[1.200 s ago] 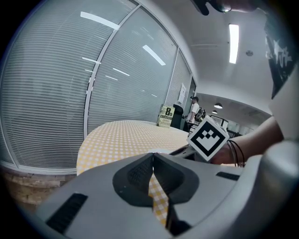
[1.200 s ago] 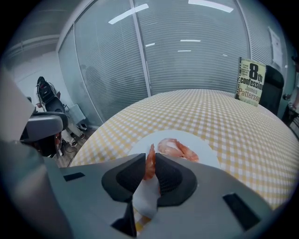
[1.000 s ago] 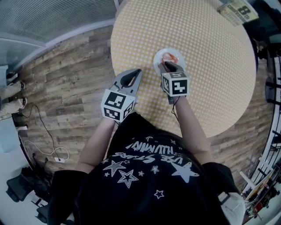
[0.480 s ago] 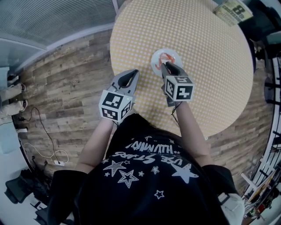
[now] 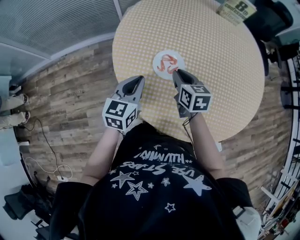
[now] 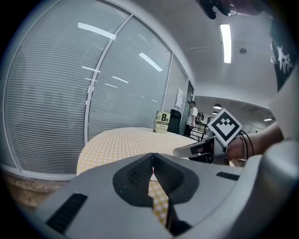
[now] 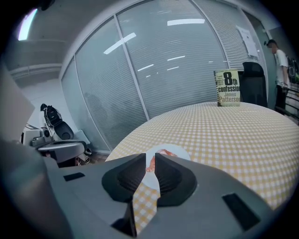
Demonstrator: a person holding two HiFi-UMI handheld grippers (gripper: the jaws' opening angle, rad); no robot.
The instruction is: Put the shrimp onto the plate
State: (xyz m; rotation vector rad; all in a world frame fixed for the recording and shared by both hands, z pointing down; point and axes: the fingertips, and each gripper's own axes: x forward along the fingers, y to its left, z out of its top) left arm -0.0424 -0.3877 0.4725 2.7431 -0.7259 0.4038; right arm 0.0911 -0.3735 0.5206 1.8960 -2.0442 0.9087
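There is one shrimp (image 5: 167,62). It lies on the one white plate (image 5: 159,70). The plate sits on the round tabletop (image 5: 220,70), which has a yellow and white check pattern. The plate is on the near side of the tabletop, close to the person.

The shrimp is orange and curled. It lies flat. In the head view its long way runs mostly from left to right across the plate. I cannot tell which end is the head and which is the tail.

There are two grippers. The right gripper (image 5: 177,73) is just beside the near edge of the plate and points at it. Its jaws are a little bit apart, with a thin gap. Nothing is in the gap. In the right gripper view you can see the shrimp and the plate past the gap. The jaws do not touch the shrimp.

The left gripper (image 5: 135,79) is to the left of the plate, over the edge of the tabletop. Its jaws are pressed together, and they hold nothing.

One book (image 5: 233,9) stands upright at the far edge of the tabletop, well apart from the plate.

The floor (image 5: 70,93) around the tabletop is made of wood planks.
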